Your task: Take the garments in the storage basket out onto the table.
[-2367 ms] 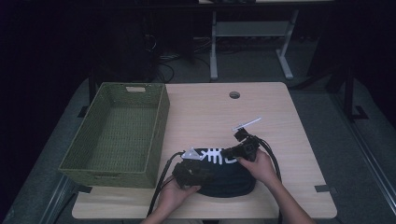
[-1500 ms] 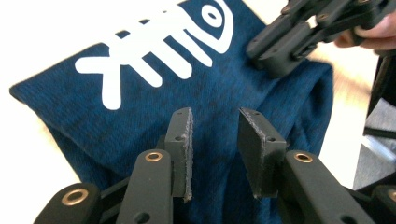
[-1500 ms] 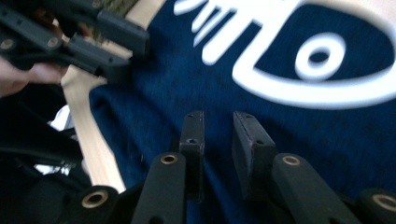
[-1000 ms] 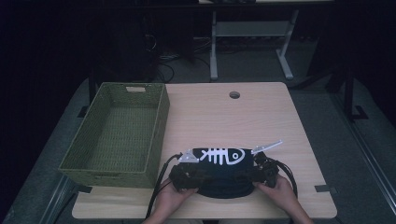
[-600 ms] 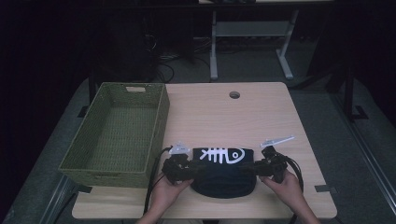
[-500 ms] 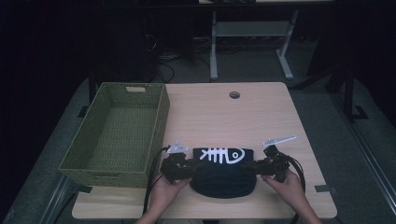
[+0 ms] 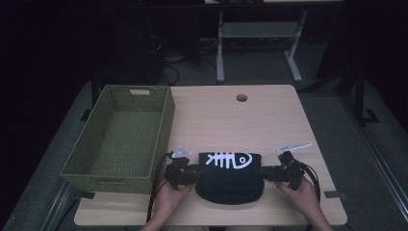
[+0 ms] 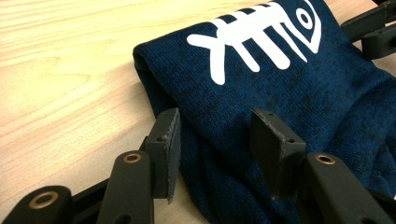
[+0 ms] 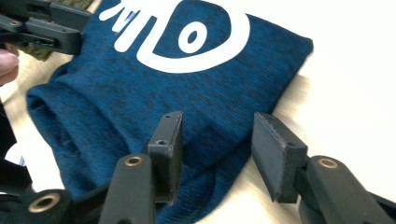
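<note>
1. Compared with a second ago, the folded blue garment [image 7: 231, 175] now lies flat near the front edge of the bench [image 7: 269, 120], fish-bone print [image 7: 230, 160] facing up, and both hands have drawn out to its two ends.
2. The left tool [image 8: 219, 140] has just been opening; its pads stand apart with the garment's left fold between them, but they do not press on the cloth.
3. The right tool [image 9: 219, 140] has likewise just been opening, jaws apart over the garment's right end, nothing clamped.
4. Judged from this, the fold looks finished and let go (the cloth keeps its shape unaided), so a fresh grip for lifting it seems the likely next step.
5. The green woven basket [image 7: 126, 137] stands empty just left of the garment, its right wall close to the left hand [image 7: 169, 192]; that rim is the edge to clear.
6. Behind the garment the bench is bare up to the cable hole [image 7: 241, 97], giving free room; the front edge sits close beneath both hands.
</note>
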